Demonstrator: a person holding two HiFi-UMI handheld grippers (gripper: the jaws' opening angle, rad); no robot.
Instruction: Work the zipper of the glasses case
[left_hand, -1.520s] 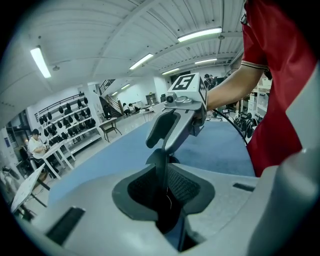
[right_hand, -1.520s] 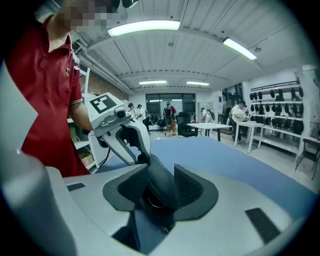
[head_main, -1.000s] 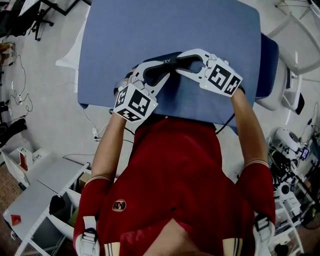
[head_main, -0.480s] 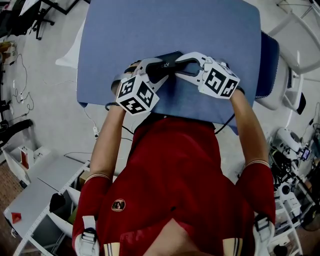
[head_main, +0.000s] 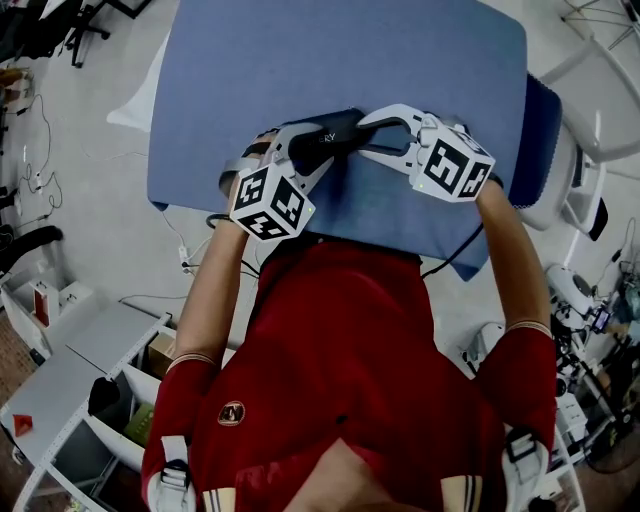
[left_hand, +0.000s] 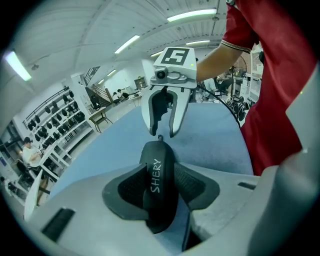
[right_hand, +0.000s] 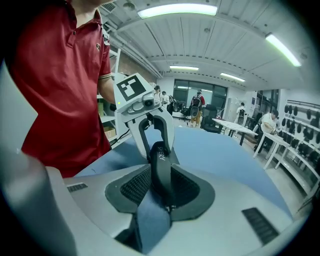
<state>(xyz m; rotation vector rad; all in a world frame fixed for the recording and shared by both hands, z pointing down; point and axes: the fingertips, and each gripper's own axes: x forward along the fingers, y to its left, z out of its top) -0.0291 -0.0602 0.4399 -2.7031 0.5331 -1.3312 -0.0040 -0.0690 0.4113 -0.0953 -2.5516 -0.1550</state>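
Glasses case (right_hand: 161, 165) closed, contents hidden, held between right gripper (right_hand: 161, 192) fingers (right_hand: 132, 187).

We read the glasses case (left_hand: 159, 175) as smooth, matt black; the surface (head_main: 350, 70) as matt blue cloth; the left tongs (left_hand: 160, 197) as smooth plastic, their pads (left_hand: 126, 190) dark, rough-textured.

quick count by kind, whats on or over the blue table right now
case: 1
claws: 2, left claw and right claw; the left claw's jaws have just been opening, with the case between them
marker cubes: 2, left cube and right cube
table: 1
total: 6
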